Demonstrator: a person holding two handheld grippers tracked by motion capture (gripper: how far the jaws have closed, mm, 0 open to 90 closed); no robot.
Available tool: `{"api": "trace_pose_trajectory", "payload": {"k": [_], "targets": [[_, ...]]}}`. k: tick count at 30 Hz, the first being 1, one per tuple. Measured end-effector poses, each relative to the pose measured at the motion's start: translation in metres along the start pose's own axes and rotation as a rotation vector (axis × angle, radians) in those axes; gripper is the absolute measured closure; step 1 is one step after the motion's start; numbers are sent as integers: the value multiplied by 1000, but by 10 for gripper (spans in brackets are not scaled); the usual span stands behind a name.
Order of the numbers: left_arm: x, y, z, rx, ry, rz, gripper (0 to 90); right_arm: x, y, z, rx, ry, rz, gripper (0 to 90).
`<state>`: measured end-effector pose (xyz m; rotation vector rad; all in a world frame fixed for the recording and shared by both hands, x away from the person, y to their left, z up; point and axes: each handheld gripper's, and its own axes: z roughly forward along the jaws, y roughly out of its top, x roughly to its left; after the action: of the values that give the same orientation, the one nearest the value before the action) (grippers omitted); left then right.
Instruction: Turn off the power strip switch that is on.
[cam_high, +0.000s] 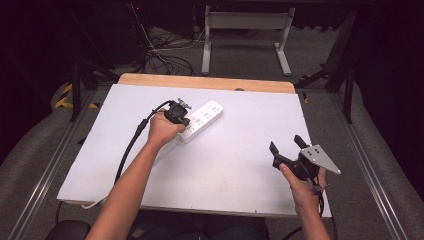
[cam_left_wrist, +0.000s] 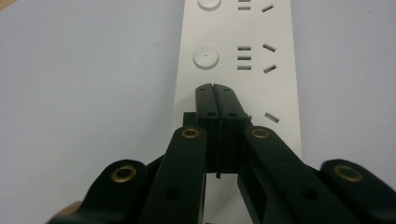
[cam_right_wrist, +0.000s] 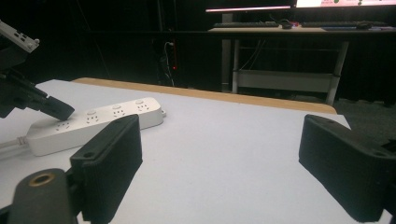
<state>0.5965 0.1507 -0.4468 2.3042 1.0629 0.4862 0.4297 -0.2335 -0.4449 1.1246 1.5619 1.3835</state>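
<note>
Fingers on our left gripper are pressing flat against each other with nothing caught between them, and in the left gripper view their joined tips are hovering over or resting on the top face of the white power strip, just short of a round button and its set of socket slots; we cannot tell whether they are actually touching the plastic. From the high view we are seeing our left hand reaching out over the near end of the power strip, which is lying at an angle on the white surface, a little left of the middle and toward the far side. A white cord is trailing off the near edge of the surface at the left. Our right gripper is hanging above the near right part of the surface, well apart from the strip, with our right hand wrapping its handle and the grey plate sitting on top. Its fingers are standing wide apart and holding nothing, and in the right gripper view we are looking between them across bare white surface toward the power strip and the left gripper's dark tip above it.
</note>
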Motion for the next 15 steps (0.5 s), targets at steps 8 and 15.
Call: {"api": "trace_pose_trajectory", "payload": {"k": [8, 15], "targets": [[4, -2, 1, -14, -24, -42, 900, 0, 0, 1, -4, 5, 0, 140], [2, -1, 3, -12, 7, -28, 900, 2, -1, 1, 3, 8, -5, 140]]}}
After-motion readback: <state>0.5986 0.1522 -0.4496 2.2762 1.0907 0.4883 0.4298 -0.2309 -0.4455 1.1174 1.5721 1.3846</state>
